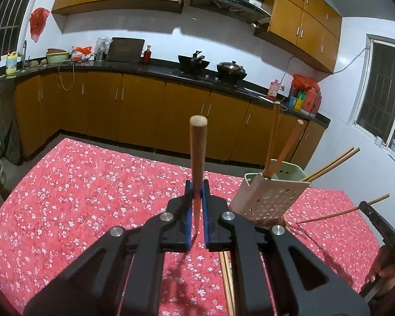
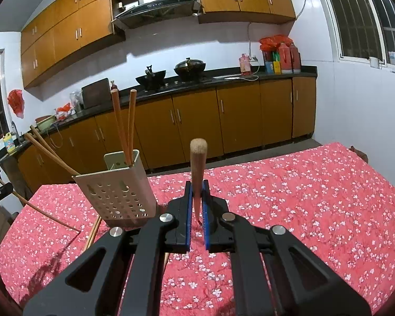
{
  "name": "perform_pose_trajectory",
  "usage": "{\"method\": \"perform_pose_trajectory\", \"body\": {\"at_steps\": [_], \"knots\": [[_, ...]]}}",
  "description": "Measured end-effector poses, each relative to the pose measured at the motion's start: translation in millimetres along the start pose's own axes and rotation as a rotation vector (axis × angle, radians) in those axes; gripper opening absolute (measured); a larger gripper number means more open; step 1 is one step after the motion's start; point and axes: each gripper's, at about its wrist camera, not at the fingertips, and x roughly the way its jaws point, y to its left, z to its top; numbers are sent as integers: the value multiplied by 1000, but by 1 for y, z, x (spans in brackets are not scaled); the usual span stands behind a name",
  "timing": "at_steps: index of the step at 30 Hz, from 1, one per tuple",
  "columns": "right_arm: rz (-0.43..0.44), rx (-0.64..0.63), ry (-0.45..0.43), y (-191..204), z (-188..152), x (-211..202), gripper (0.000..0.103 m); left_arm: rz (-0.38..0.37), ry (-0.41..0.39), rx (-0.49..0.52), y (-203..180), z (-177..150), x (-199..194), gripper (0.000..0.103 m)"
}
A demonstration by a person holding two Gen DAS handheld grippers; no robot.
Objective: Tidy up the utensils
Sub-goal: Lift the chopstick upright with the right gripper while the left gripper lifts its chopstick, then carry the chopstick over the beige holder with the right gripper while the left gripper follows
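Your right gripper (image 2: 197, 197) clamps a chopstick (image 2: 198, 166) upright, just right of the perforated holder (image 2: 118, 194).

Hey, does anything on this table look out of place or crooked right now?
Yes. The perforated utensil holder seems to lean rather than stand straight, its chopsticks splay unevenly, and loose chopsticks lie on the floral tablecloth beside it.

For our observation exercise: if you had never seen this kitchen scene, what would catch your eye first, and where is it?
First, the chopstick clamped upright in the left gripper, and another chopstick pinched likewise in the right gripper, each in mid-view. Next, the pale perforated holder standing on the red floral cloth, four chopsticks already poking out. Behind runs the dark counter with two woks.
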Motion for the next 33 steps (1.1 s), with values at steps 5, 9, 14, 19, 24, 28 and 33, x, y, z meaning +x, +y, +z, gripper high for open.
{"method": "perform_pose_trajectory", "body": {"at_steps": [5,9,14,19,24,28,33], "knots": [[14,2,-14,1,4,-4,7,-11,2,6,0,-1,-1,8],[98,39,-39,2,16,-17,7,-49,-12,20,-7,2,-10,8],[230,78,-92,8,38,-40,7,-160,-48,37,-29,15,-31,8],[327,96,-172,20,62,-60,7,-258,-90,64,-52,29,-48,8],[328,96,-263,34,80,-62,7,-269,-170,63,-74,46,-53,8],[298,84,-310,45,87,-53,7,-227,-251,57,-89,60,-49,8],[274,66,-297,56,88,-27,7,-186,-311,16,-95,72,-37,8]]}}
